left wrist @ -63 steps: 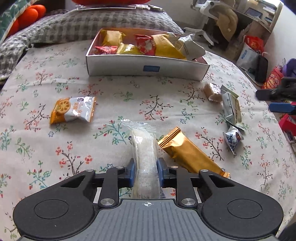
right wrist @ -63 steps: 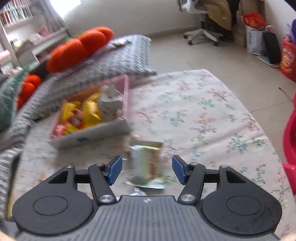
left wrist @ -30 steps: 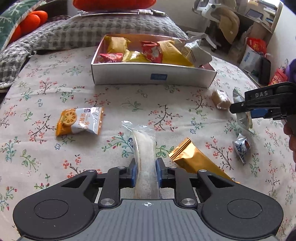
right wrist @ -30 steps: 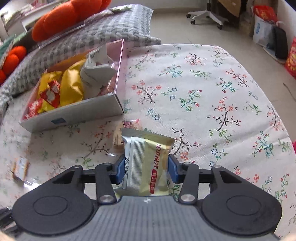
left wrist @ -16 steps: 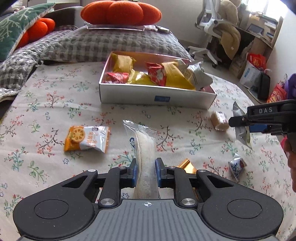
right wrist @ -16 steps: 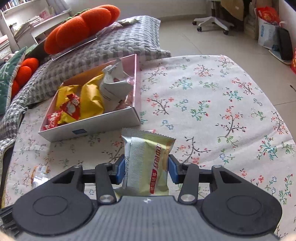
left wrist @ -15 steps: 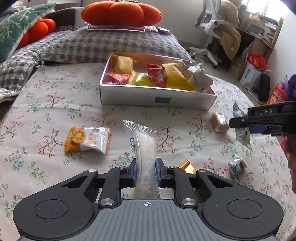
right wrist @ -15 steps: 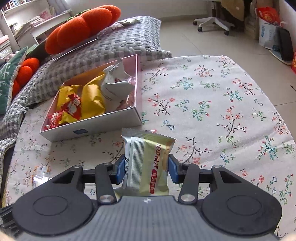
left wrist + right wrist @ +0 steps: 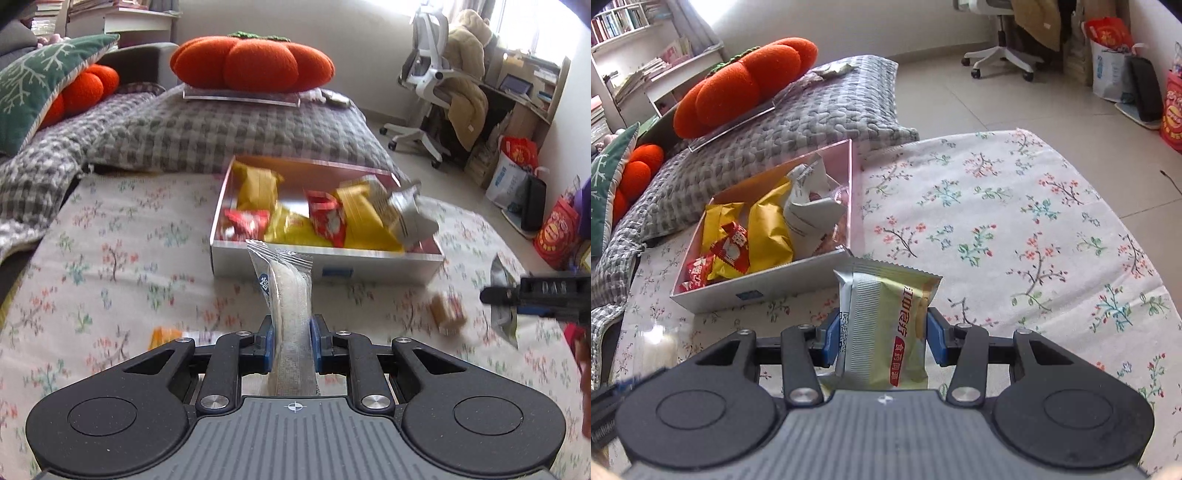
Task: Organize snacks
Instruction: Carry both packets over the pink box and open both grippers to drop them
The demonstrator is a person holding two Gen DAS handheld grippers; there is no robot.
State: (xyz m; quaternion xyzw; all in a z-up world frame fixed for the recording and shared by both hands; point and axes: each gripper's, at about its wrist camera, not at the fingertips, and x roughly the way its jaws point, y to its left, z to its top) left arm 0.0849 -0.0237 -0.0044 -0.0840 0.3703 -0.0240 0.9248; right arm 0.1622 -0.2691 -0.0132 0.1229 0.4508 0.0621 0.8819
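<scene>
- Floral cloth (image 9: pixel 110 258) covers the surface under both our tools, spreading out ahead and to either side of them.
- Beyond it, a grey checked blanket (image 9: pixel 229 129) carries an orange pumpkin cushion (image 9: pixel 255 62), far ahead of our left gripper.
- We see the snack box (image 9: pixel 325 260) straight ahead of the left gripper (image 9: pixel 291 341), its near wall just past the tip of what we hold; yellow, red and silver packets fill it.
- From our right gripper (image 9: pixel 882 338) the same box (image 9: pixel 764 286) sits ahead and to the left.
- We clamp a green-gold wafer packet (image 9: pixel 886 325) in the right gripper, both blue pads pressing its sides, the packet standing up ahead of the fingers and off the cloth.
- We pinch a long clear-wrapped rice cracker stick (image 9: pixel 290 295) in the left gripper, jaws drawn narrow on it, its sealed end pointing toward the box.
- A small brown sweet (image 9: pixel 447 314) lies on the cloth ahead and right of the left gripper, blurred.
- An orange-and-white packet (image 9: pixel 177 336) peeks out just left of the left fingers, mostly hidden by them.
</scene>
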